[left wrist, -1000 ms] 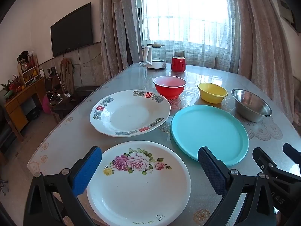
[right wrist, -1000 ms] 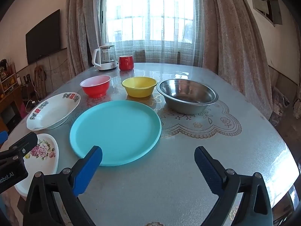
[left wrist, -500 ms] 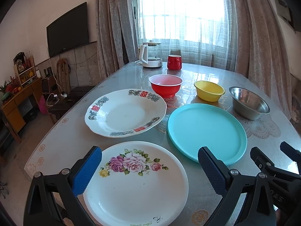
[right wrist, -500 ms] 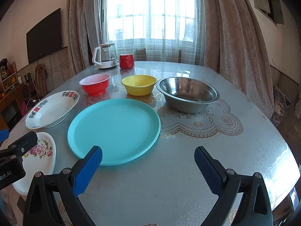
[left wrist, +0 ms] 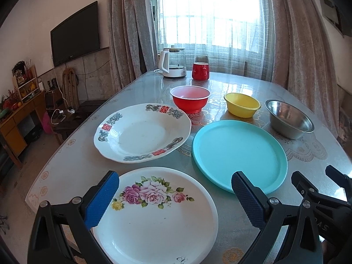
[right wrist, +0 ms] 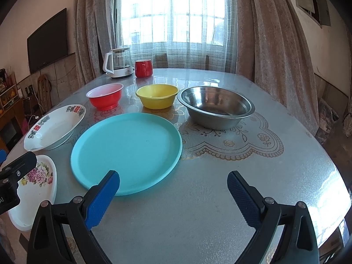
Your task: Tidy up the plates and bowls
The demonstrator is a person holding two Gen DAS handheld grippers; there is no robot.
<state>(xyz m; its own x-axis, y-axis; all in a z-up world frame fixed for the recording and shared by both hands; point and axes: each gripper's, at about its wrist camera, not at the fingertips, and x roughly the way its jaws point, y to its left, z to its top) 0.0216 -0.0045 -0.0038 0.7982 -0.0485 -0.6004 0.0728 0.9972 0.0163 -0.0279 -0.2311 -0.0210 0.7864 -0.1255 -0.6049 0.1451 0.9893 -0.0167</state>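
A white plate with pink roses lies at the table's near edge, under my open, empty left gripper. Behind it is a white plate with red characters, and to its right a turquoise plate. A red bowl, a yellow bowl and a steel bowl stand in a row behind. My right gripper is open and empty, above the table just right of the near rim of the turquoise plate. The steel bowl shows ahead of it.
A white kettle and a red mug stand at the far end of the glass-topped table. Curtains and a window are behind. A TV, shelves and low furniture are to the left of the table.
Both grippers have shifted slightly, so the dishes sit a little differently in each view. No dish has moved and both grippers stay open.
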